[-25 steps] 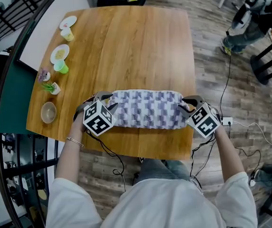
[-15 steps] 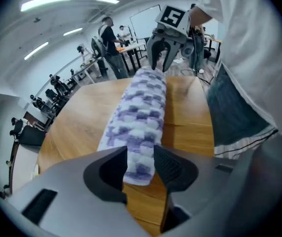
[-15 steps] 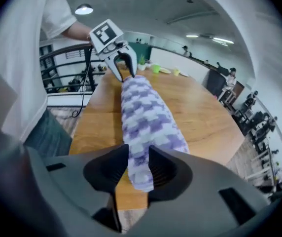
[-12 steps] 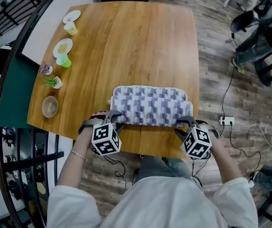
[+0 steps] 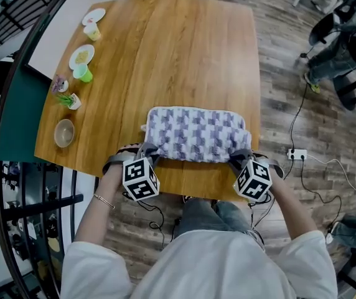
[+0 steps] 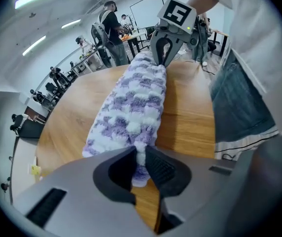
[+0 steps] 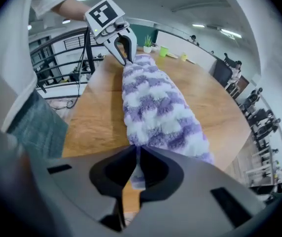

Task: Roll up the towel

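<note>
On the left gripper (image 6: 140,158) the fingers are closing, with the fluffy corner of the towel (image 5: 196,134) squeezed between the pads, so it's got a proper pinch on it. Over on the right gripper (image 7: 135,161) the fingers are pretty much together, with just a thin bit of the towel's edge clamped in there.

From the head view, the left one has the towel's 7 o'clock corner and the right one the 5 o'clock corner, and both point steeply down. Each is held in one of the person's hands, marker cubes facing up.

The towel itself is purple and white checks, bunched into a thick, long bundle lying crosswise on the wooden counter (image 5: 165,55), down at the 6 o'clock side and close to the edge nearest the person.

Everything else sits well apart from the towel, lined up along the counter's 9 to 11 o'clock edge: a small bowl (image 5: 63,132), a little potted plant (image 5: 68,99), a green cup (image 5: 83,74) beside a plate (image 5: 81,56), then a yellowish cup (image 5: 92,33) and another plate (image 5: 93,16).
</note>
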Available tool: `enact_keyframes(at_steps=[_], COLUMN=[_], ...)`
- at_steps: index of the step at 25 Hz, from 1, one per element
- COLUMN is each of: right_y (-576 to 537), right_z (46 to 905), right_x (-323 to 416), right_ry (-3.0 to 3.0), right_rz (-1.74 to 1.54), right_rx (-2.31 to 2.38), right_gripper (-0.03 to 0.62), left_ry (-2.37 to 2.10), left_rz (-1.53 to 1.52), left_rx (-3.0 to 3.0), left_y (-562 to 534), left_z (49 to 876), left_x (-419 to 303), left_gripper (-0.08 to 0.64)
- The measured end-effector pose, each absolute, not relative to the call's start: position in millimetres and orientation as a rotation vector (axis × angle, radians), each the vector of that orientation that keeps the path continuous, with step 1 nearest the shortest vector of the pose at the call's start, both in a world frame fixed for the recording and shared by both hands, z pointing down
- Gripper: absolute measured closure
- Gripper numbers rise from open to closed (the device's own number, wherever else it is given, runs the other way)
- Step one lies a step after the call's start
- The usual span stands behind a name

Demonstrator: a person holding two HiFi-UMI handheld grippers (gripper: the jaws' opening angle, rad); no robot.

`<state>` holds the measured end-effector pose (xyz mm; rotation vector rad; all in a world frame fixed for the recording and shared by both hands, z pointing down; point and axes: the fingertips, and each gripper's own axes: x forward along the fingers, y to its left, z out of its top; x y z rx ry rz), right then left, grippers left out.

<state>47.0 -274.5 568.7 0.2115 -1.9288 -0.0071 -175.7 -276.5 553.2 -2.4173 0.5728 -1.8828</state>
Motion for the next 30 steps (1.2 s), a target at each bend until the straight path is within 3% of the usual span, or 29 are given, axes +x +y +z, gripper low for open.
enact_keyframes(at_steps=[6,12,20,30], right_y=[-224,-301,-380,-403], right_z=[516,487,524,512], right_x=[53,50,46,58], right_ry=[-2.008,-2.048,-1.989,-2.114], right_rz=[0.274,0.189,0.160,0.289], right_rx=[-0.013,0.170,0.378,0.641], right_gripper=[0.565,0.560,0.540,0.460], left_ry=[0.370,0.548,0.774,1.228], left_rz=[-1.963,-1.891,-1.895,-1.552], left_rx=[-2.589,-2.580,-2.548,-2.779], left_y=[-225,-296,-378,-402], left_z=[513,497,528,524], left_x=[-172,-176,-190,-212], left_gripper=[0.500,0.489,0.474,0.431])
